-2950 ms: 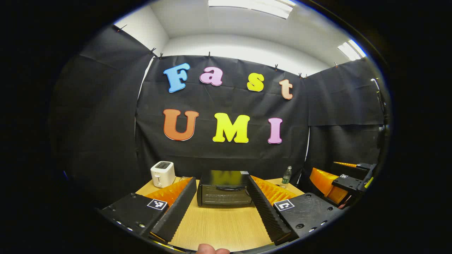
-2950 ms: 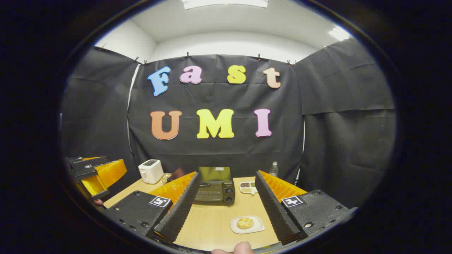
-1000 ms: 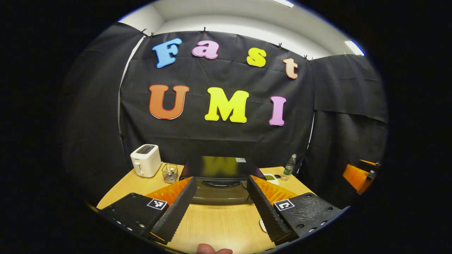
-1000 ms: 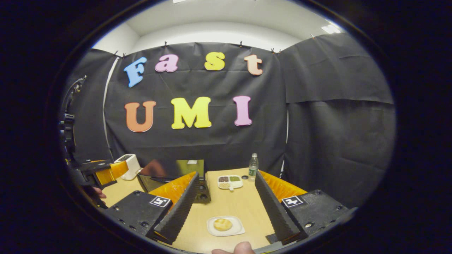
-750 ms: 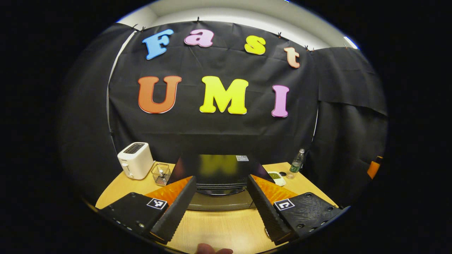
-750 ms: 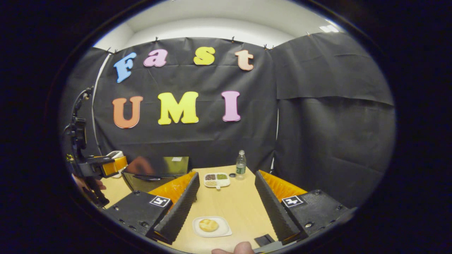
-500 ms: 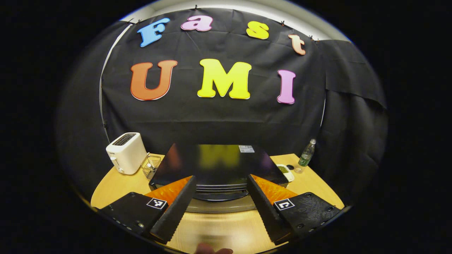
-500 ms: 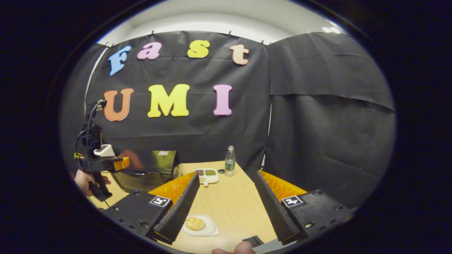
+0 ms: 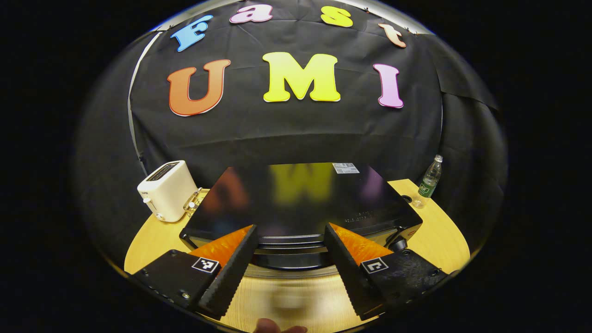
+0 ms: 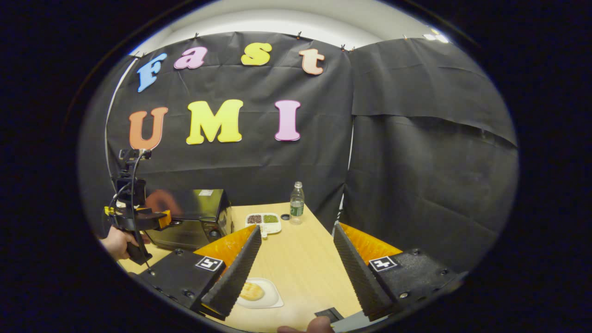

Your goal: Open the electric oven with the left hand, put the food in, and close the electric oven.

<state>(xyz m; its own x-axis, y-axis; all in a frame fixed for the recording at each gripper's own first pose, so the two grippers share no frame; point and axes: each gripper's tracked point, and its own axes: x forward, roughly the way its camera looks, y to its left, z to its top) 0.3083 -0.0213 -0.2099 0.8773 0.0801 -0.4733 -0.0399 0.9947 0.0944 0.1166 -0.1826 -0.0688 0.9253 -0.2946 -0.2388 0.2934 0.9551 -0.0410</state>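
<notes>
A: Item one, far left of the desk (image 9: pixel 430 231)?

B: Toaster (image 9: pixel 167 189), white, beside a small wire basket (image 9: pixel 194 204). Not part of the job.

A: Item two?

B: Oven (image 9: pixel 300 203), black, glossy top, centre of the desk, door shut. Handle (image 9: pixel 289 261): a dark bar across the top of the door. Likely heavy and rigid, so it should stay put; the door probably hinges at the bottom. Best hold: the middle of the handle, then pull out and down.

A: Left gripper (image 9: pixel 289 259)?

B: Spread wide, empty, poised just above the oven's front edge with the handle between its fingers. In the right gripper view it appears at the oven's front (image 10: pixel 138 217), held by a hand (image 10: pixel 115 243).

A: Right of the oven?

B: Divided dish (image 10: pixel 263 221) of grains, bottle cap (image 10: pixel 285 216), water bottle (image 10: pixel 296 203) near the wall.

A: The food?

B: Bun (image 10: pixel 252 291) on a white plate (image 10: pixel 270 300), near desk edge, well apart from the oven. Soft and light, probably crushable; judged safer to take the plate by its rim.

A: Right gripper (image 10: pixel 291 273)?

B: Spread, empty, the plate just left of its left finger.
</notes>
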